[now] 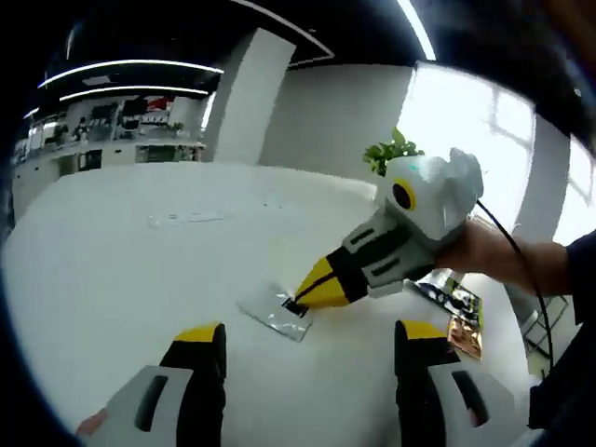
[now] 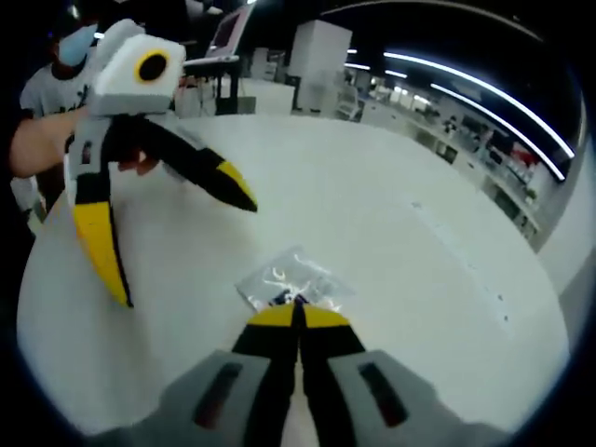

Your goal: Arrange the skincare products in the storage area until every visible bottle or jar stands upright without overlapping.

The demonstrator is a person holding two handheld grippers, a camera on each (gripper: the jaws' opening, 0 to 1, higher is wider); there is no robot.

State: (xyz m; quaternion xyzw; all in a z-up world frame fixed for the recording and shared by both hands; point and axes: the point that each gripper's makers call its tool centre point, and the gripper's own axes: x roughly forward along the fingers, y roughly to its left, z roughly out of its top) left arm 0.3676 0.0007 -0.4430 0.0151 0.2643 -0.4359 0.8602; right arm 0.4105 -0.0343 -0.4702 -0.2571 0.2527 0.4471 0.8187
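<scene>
1. Yellow-tipped black jaws of the left claw [image 1: 303, 349] rise from the bottom of the left gripper view, spread wide apart with bare white tabletop [image 1: 140, 270] between them; their grey bases are cut off by the lower edge.
2. Pressed together, the jaws of the right claw [image 2: 298, 312] in the right gripper view pinch the near edge of a small clear plastic bag [image 2: 291, 279].
3. What the bag holds is hard to make out: a few small dark specks show through crinkled, glossy film, and no bottle or jar can be told apart.
4. From the left gripper view the same bag [image 1: 275, 312] lies flat on the tabletop, a pale, shiny rectangle, with the right claw [image 1: 300, 300] pointed down onto its edge.
5. Behind that claw a person's hand [image 1: 475, 251] grips its white, rounded housing; a black cable trails off it.
6. Across the right gripper view the left claw [image 2: 186, 247] hangs above the smooth, matte tabletop, jaws splayed.
7. Background shelves and a green plant [image 1: 391, 154] are blurred.
</scene>
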